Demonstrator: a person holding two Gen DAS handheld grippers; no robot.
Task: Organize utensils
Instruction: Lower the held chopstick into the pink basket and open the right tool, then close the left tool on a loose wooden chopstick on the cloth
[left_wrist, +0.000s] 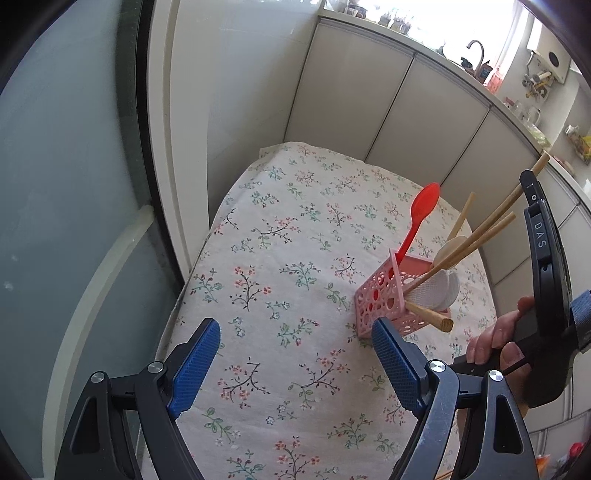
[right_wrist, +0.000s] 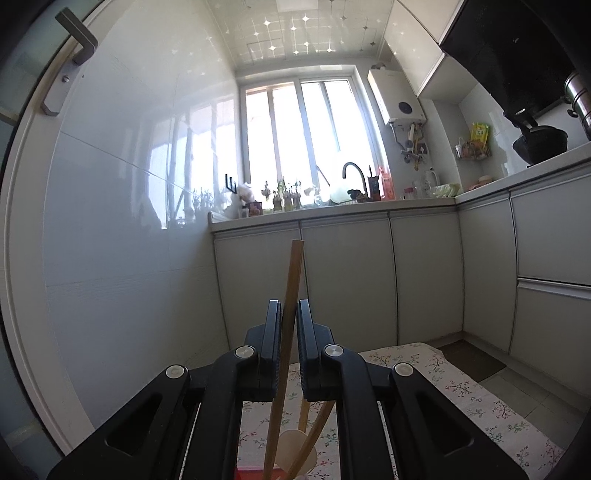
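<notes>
While the right gripper (right_wrist: 289, 314) pinched one chopstick (right_wrist: 291, 280) w/ its tip down in the pink holder (left_wrist: 384, 302) on the floral cloth (left_wrist: 280, 258), left gripper (left_wrist: 295, 354) hung wide & empty; a skewed release could've tipped the holder.

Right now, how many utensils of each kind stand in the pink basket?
Red plastic spoon: 1
Pale wooden spoon: 1
Bamboo chopsticks: 3, one held in the right gripper
Thick wooden handle: 1
Total: 6, in the pink perforated basket.
</notes>
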